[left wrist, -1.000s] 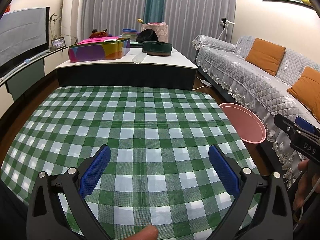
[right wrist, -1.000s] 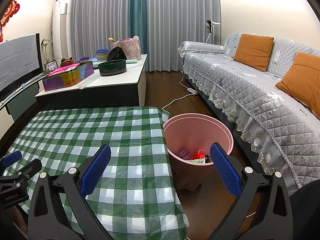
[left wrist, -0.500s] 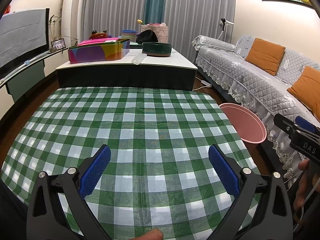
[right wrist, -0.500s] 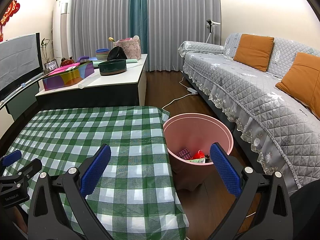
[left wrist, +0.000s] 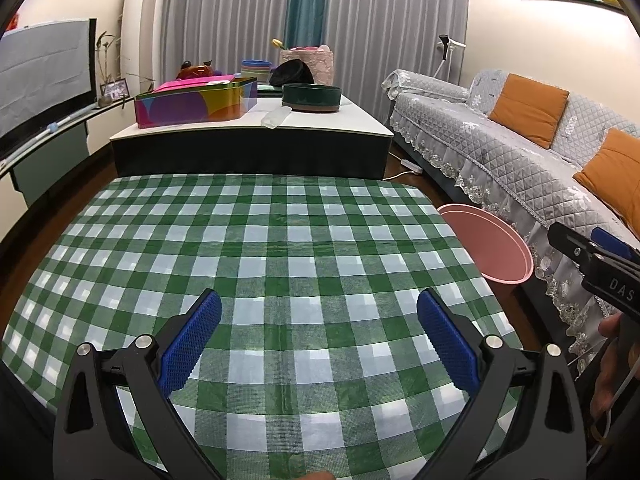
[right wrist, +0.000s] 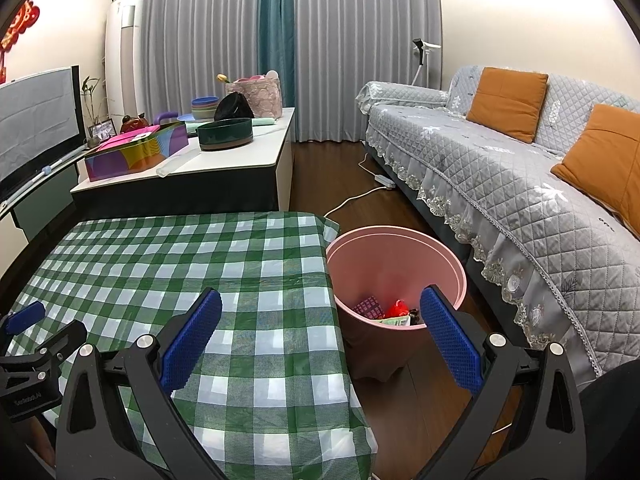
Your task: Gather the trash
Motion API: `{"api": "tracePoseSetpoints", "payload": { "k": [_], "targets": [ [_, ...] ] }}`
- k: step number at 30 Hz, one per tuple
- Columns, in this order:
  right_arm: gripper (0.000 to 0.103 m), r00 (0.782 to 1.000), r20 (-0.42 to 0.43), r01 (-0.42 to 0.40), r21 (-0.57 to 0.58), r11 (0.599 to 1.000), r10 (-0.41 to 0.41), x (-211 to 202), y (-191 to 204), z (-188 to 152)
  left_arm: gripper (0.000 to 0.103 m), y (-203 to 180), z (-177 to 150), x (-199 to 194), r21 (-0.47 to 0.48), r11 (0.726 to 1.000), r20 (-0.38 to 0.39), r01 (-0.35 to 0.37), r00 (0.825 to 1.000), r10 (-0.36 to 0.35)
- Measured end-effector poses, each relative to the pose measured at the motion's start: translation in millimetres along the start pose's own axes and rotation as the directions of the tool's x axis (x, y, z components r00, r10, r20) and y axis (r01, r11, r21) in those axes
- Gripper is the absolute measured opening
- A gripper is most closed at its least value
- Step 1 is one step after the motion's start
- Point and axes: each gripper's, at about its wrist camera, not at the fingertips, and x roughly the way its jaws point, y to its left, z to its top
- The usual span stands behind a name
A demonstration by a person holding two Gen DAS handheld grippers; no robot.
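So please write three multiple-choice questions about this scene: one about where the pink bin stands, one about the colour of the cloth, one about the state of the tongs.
1. Where does the pink bin stand?
A. On the checked table
B. On the floor between the checked table and the sofa
C. On the sofa

2. What colours is the tablecloth?
A. Red and yellow
B. Plain blue
C. Green and white checks

3. How are the two tongs?
A. Both open and holding nothing
B. Both shut on trash
C. Left one shut on a cup

Answers:
1. B: the right wrist view shows the bin on the wooden floor, beside the table's edge, with the sofa on its other side.
2. C: both views show green and white squares.
3. A: the left tongs and right tongs have their blue pads wide apart with nothing between them.
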Motion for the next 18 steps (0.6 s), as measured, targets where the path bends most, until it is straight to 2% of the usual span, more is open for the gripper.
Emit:
{"api": "tracePoseSetpoints", "payload": {
  "k": [18],
  "targets": [
    [0.098, 1.0, -0.001, 0.001, 0.001, 1.0, -0.001, -1.3, -0.4, -0.3, 0.095, -1.7, -1.5, 0.5, 0.001, 1.0, -0.004, 0.009, 1.0, -0.009]
  ]
}}
